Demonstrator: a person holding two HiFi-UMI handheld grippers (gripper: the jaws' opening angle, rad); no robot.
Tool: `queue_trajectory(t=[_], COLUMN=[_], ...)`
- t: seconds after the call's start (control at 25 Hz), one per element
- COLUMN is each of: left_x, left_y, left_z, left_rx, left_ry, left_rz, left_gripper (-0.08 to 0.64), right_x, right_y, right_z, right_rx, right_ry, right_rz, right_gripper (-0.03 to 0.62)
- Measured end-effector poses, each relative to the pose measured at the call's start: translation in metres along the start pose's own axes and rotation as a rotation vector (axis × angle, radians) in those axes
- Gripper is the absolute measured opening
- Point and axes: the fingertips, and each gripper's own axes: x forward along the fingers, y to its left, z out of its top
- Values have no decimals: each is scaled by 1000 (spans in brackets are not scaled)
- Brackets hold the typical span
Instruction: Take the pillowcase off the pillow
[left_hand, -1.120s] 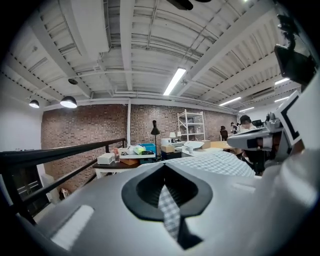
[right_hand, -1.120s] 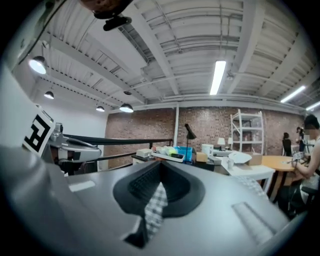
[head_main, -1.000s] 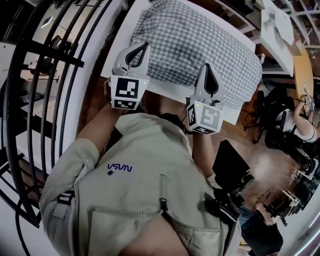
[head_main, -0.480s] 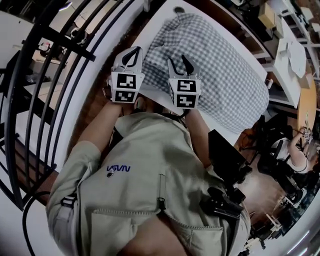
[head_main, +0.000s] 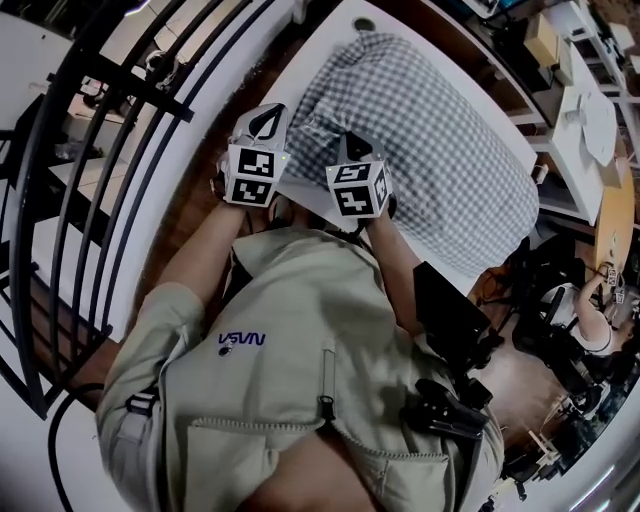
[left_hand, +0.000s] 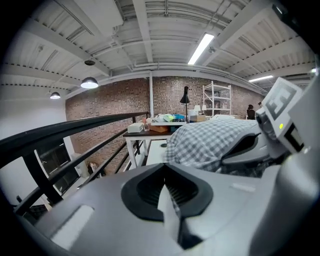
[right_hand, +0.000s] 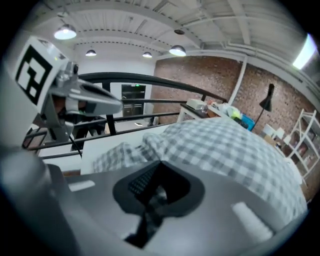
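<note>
A pillow in a grey-and-white checked pillowcase (head_main: 440, 130) lies on a white table (head_main: 300, 75). My right gripper (head_main: 352, 148) sits at the pillow's near left corner. Its jaws have just been closing, and in the right gripper view (right_hand: 152, 197) they are shut with a pinch of checked cloth between them. The loose corner of the pillowcase (right_hand: 125, 152) bunches just beyond them. My left gripper (head_main: 268, 115) hovers to the left of that corner, over the table's edge, shut with nothing seen in it (left_hand: 165, 197). From the left gripper view the pillow (left_hand: 210, 142) lies to the right.
A black metal railing (head_main: 120, 120) runs along the left, close to the table. A black stand with equipment (head_main: 455, 325) is at the person's right. Desks and shelves (head_main: 585, 110) stand beyond the pillow's far end, and another person (head_main: 590, 320) sits at the far right.
My right gripper came left along the pillow's near edge, opened wide half a second ago, and is now shut at the corner. My left gripper drifted slightly toward the pillow.
</note>
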Motion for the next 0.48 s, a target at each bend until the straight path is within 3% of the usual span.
queue_trajectory(t=[0.16,0.4,0.44,0.48], left_x=[13,23,27,30], left_y=[-17,-63,-70,-75], left_z=[-17,-34,-40,-47], left_rx=[-24,-132,-147,-154], left_ry=[57,107,134,164], left_rz=[-95,-378,-412,-434], left_gripper=[5,5,61,174], right_x=[-38,-84,-86,-87], right_y=[-8,-26,-28,-29], right_z=[4,-10,-15,-20], right_rx=[71,184,192,198], right_ry=[-77,-161,-157,-152], right_rz=[-13,-62,-67,-69], right_gripper=[6,6,6,6])
